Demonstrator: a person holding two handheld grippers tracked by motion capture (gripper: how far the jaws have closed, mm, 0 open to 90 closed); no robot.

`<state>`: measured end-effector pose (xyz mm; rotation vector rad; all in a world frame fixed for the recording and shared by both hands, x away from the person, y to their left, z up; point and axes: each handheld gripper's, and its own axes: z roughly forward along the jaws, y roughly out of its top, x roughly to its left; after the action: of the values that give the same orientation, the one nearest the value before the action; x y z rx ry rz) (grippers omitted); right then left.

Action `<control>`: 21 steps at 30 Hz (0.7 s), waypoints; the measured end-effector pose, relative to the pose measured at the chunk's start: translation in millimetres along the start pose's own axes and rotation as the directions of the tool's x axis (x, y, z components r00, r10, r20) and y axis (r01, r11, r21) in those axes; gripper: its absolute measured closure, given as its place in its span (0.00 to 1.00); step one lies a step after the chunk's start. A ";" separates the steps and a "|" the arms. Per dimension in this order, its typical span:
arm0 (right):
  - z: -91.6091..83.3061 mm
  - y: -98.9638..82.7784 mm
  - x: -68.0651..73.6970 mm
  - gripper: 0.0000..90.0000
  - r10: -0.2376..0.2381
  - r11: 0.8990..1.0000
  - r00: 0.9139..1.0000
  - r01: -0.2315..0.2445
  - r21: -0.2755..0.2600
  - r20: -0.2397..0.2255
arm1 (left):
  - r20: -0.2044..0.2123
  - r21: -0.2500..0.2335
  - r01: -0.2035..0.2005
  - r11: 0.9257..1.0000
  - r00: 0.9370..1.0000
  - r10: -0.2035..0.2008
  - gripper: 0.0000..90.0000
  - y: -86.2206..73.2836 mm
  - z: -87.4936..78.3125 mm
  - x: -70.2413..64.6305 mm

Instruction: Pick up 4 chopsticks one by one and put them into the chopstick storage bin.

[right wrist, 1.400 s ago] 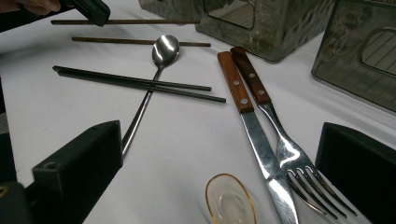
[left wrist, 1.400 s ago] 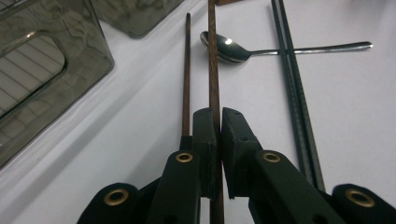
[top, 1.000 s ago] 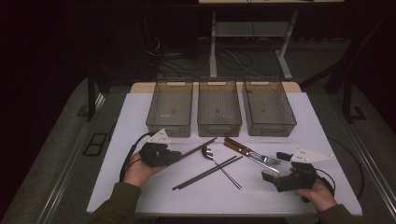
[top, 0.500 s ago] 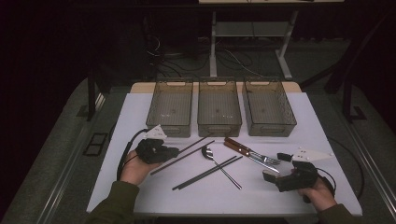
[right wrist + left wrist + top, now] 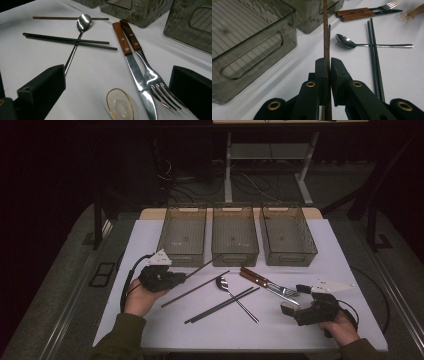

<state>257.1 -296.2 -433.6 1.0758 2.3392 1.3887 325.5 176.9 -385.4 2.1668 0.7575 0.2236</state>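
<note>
Brown wooden chopsticks [image 5: 326, 35] sit clamped in the left claw [image 5: 329, 67], its jaws pinched tight on them, their far ends reaching toward the smoky plastic bins [image 5: 182, 236]. The right claw [image 5: 299, 299] rests wide open on the white counter [image 5: 320, 247], holding nothing, near the fork [image 5: 150, 72], knife [image 5: 132, 62] and a small glass spoon [image 5: 120, 103].

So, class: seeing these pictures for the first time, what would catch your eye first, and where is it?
Probably the three clear bins in a row at the table's far side. Next, the left gripper shut on a brown chopstick beside the left bin. Then the cutlery mid-table: a spoon crossing black chopsticks, with a wooden-handled knife and fork before the open right gripper.
</note>
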 end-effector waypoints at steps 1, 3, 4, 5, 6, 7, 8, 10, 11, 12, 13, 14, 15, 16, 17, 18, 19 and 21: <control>-0.1 0.0 -0.1 0.01 -0.001 1.000 1.000 0.001 0.000 0.000 | 0.001 -0.004 0.005 1.000 1.000 -0.005 0.94 -0.2 -0.5 0.5; -0.3 0.0 0.0 0.01 0.001 1.000 1.000 -0.001 0.000 -0.001 | -0.005 -0.006 0.010 1.000 1.000 -0.010 0.94 -0.4 -1.7 1.9; -0.3 0.0 0.1 0.01 0.002 1.000 1.000 -0.002 0.000 -0.002 | -0.009 -0.009 0.013 1.000 1.000 -0.013 0.94 -0.6 -2.3 2.4; -0.2 -0.1 0.0 0.01 0.000 1.000 1.000 0.000 0.000 -0.001 | -0.010 -0.009 0.015 1.000 1.000 -0.015 0.94 -0.7 -3.0 3.1; -0.2 -0.1 0.0 0.01 -0.001 1.000 1.000 0.001 0.000 -0.001 | -0.015 -0.012 0.020 1.000 1.000 -0.021 0.94 -0.9 -3.6 3.3; -0.2 0.0 0.0 0.01 0.000 1.000 1.000 0.000 0.000 -0.002 | -0.018 -0.015 0.021 1.000 1.000 -0.021 0.94 -1.1 -4.3 3.9; -0.2 0.0 0.0 0.01 0.000 1.000 1.000 0.000 0.000 -0.002 | -0.020 -0.018 0.025 1.000 0.999 -0.025 0.94 -1.2 -4.9 4.3; 0.0 -0.1 -0.1 0.01 0.000 1.000 1.000 0.000 0.001 0.000 | -0.028 -0.020 0.027 0.999 0.999 -0.028 0.94 -1.4 -6.2 5.8; 0.0 -0.2 -0.1 0.01 0.001 1.000 1.000 -0.001 0.002 0.001 | -0.030 -0.022 0.028 0.999 0.999 -0.029 0.94 -1.5 -6.8 6.6; 0.0 -0.2 0.0 0.01 0.004 1.000 1.000 -0.004 0.004 0.001 | -0.031 -0.021 0.028 0.999 0.999 -0.029 0.94 -1.7 -7.4 7.4; 0.1 -0.2 0.0 0.01 0.004 1.000 1.000 -0.004 0.004 0.001 | -0.035 -0.025 0.036 0.999 0.999 -0.037 0.94 -1.7 -7.7 7.8; 0.2 -0.2 0.0 0.01 0.003 1.000 1.000 -0.003 0.004 0.000 | -0.038 -0.022 0.034 0.999 0.999 -0.035 0.94 -1.8 -8.4 8.9; 0.2 -0.2 0.0 0.01 0.003 1.000 1.000 -0.003 0.004 0.000 | -0.042 -0.027 0.041 0.999 0.998 -0.042 0.94 -1.9 -8.7 9.5; 0.3 -0.2 0.1 0.01 0.003 1.000 1.000 -0.003 0.005 -0.001 | -0.046 -0.032 0.047 0.998 0.998 -0.048 0.94 -2.3 -8.9 10.3; 0.3 -0.2 0.1 0.01 0.003 1.000 1.000 -0.003 0.007 0.000 | -0.051 -0.030 0.050 0.998 0.997 -0.052 0.94 -2.4 -9.4 11.3; 0.4 -0.2 0.2 0.01 0.004 1.000 1.000 -0.004 0.007 -0.001 | -0.056 -0.034 0.060 0.998 0.997 -0.062 0.94 -2.6 -9.4 11.8; 0.5 -0.3 0.1 0.01 0.004 1.000 1.000 -0.004 0.006 -0.001 | -0.057 -0.032 0.059 0.998 0.997 -0.060 0.94 -2.7 -10.0 12.9; 0.5 -0.3 0.0 0.01 0.004 1.000 1.000 -0.004 0.006 0.000 | -0.065 -0.035 0.067 0.997 0.995 -0.069 0.94 -2.8 -10.6 14.1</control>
<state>257.2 -296.0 -434.0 1.0825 2.3442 1.3839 331.4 193.4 -381.9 2.1073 0.8580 0.2718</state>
